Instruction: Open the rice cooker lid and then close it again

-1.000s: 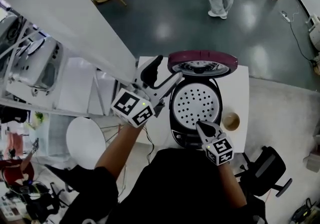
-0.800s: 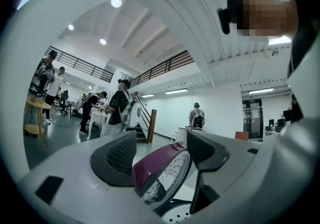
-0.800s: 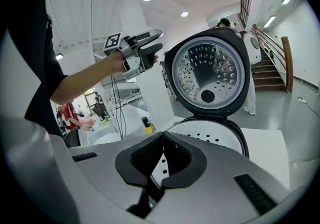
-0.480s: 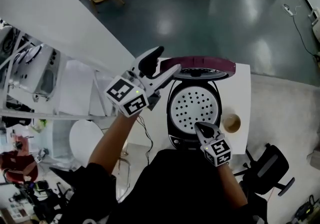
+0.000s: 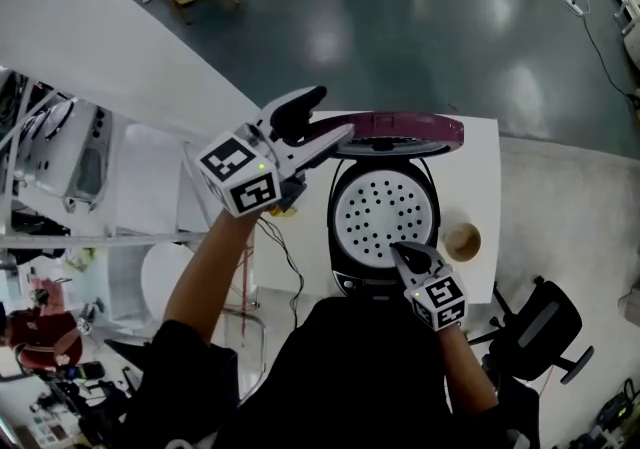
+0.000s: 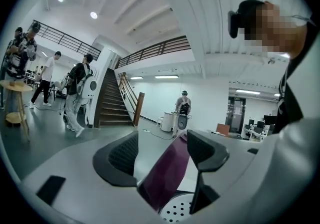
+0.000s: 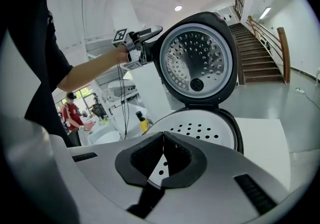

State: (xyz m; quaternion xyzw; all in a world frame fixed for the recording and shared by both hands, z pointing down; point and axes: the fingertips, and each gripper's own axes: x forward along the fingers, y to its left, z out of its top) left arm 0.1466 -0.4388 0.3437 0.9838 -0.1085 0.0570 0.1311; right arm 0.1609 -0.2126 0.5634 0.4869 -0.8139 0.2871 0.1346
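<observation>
The black rice cooker (image 5: 383,227) w/ the white perforated tray in its mouth sits on the white table (image 5: 480,167) right in front of me, and its round lid (image 5: 400,127), maroon outside and shiny holed metal inside (image 7: 197,58), stands upright at the far side, hinged at the back. So the opening half looks done, and closing is what's left. The key relation is that the lid's left edge (image 6: 167,173) runs straight btwn the jaws of my left gripper (image 5: 325,117). Those jaws stand wide apart, one pad on the maroon outer side and the other on the inner side. I don't think either pad presses on the edge, but the left gripper view is too close and distorted to rule out a light touch. The lid's face looks toward me, so bringing it down means swinging that edge toward me and down over the pot, approx about the rear hinge. My left is clearly the nearer hand for that. My right gripper (image 5: 405,255) is low at the cooker's near rim w/ its jaws together on nothing (the tray's holes show just beyond the tips (image 7: 164,155)), well apart from the lid. It's placed more for steadying the body or pressing the lid home at the front.
</observation>
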